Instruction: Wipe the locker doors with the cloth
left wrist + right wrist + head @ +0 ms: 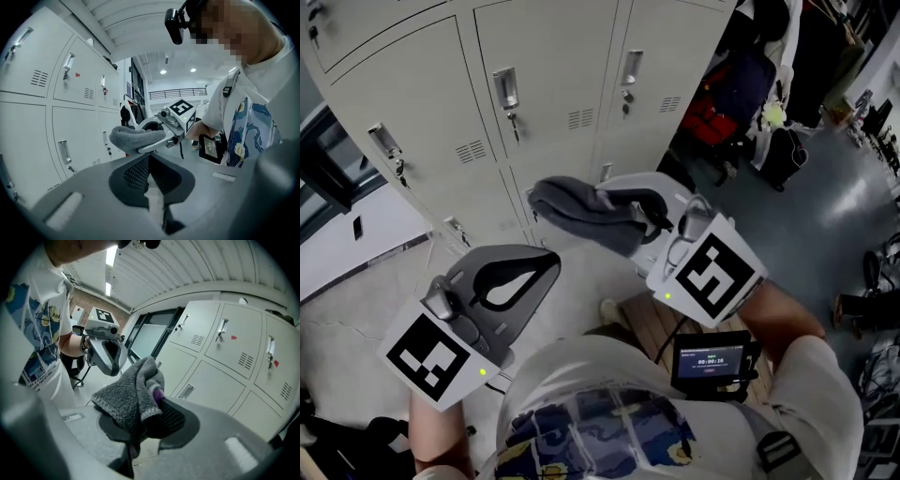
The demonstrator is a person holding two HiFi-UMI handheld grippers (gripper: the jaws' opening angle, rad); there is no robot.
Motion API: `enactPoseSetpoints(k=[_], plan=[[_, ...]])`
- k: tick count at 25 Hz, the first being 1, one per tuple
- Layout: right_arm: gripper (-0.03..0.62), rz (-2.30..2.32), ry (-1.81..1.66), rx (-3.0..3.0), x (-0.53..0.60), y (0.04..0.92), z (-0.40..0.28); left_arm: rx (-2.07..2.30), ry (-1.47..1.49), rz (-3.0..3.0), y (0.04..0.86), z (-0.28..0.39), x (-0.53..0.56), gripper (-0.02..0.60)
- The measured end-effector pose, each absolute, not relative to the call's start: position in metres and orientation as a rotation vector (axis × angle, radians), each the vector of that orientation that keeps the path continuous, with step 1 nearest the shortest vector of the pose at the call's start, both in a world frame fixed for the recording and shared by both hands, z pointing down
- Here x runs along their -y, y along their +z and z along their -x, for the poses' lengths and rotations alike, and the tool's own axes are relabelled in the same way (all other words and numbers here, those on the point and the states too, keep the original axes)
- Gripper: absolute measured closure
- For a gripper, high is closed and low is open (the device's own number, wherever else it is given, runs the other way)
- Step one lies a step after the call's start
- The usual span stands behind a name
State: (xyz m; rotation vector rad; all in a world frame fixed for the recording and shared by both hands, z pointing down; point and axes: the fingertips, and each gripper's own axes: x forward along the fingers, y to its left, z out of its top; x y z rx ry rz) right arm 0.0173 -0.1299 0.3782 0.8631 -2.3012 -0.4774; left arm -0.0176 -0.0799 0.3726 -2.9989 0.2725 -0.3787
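The scene is looked down on steeply from the person's head, with the left gripper (546,267) and the right gripper (623,208) close below and the locker doors (553,66) beyond. Each gripper view is taken low along its own jaws and is faced towards the opposite gripper, close by. The locker doors and the grey cloth (574,212) are shared by all three views.

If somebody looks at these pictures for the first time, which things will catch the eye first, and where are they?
First comes the grey cloth, bunched and clamped in the right gripper, which holds it up in front of the pale locker doors. Next comes the left gripper, lower and to the left, with its jaws together and nothing between them.
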Motion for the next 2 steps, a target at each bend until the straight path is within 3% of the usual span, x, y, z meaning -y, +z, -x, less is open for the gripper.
enactPoseSetpoints(k=[2], plan=[[0.490, -0.874, -0.420, 2.288, 0.1192, 0.3929, -0.0215, -0.254, -0.382, 3.007, 0.3804, 0.0168, 0.0730, 0.578]])
